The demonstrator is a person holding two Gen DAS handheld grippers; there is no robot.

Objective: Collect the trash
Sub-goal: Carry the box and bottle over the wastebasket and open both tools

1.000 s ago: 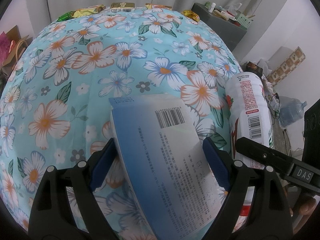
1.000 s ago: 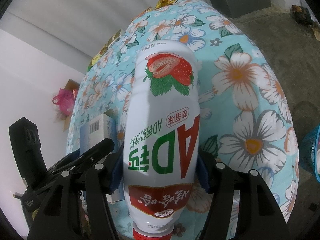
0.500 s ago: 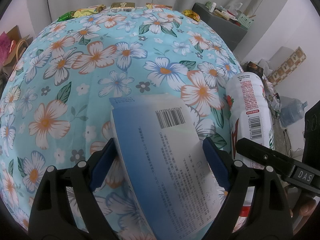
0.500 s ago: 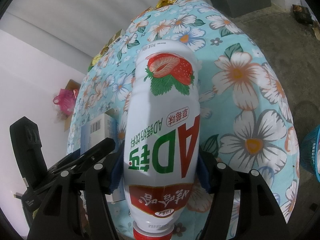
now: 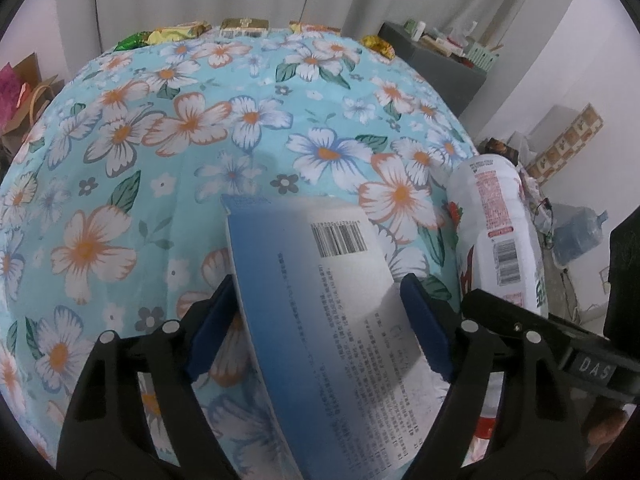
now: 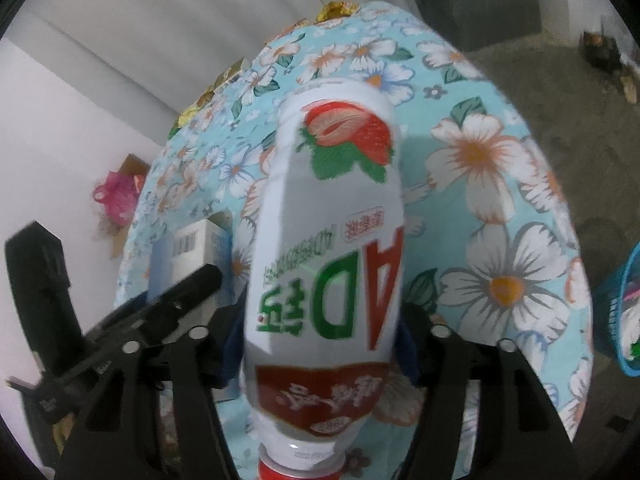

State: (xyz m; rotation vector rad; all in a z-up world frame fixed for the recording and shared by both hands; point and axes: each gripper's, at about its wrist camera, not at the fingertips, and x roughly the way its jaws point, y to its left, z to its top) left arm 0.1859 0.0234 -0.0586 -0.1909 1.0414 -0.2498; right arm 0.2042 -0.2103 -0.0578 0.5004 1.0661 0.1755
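Left wrist view: the left gripper (image 5: 320,312) has the blue-and-white box (image 5: 320,320) between its blue pads (image 5: 210,330), and its jaws are closing on it. The pad at 3 o'clock lies along the box's white edge; the pad at 9 o'clock touches the blue side. The box tilts up out of the gripper toward 12 o'clock, over the floral tabletop (image 5: 168,152). At 3 o'clock stands the white bottle (image 5: 496,236), with the other gripper's black finger crossing below it. Snack wrappers (image 5: 244,24) line the far edge at 12 o'clock.

Right wrist view: the right gripper (image 6: 320,344) clamps the white bottle (image 6: 328,260) at its lower body, jaws closing, red cap at 6 o'clock. The box (image 6: 192,246) shows at 9 o'clock; a blue basket (image 6: 624,312) sits at 3 o'clock.
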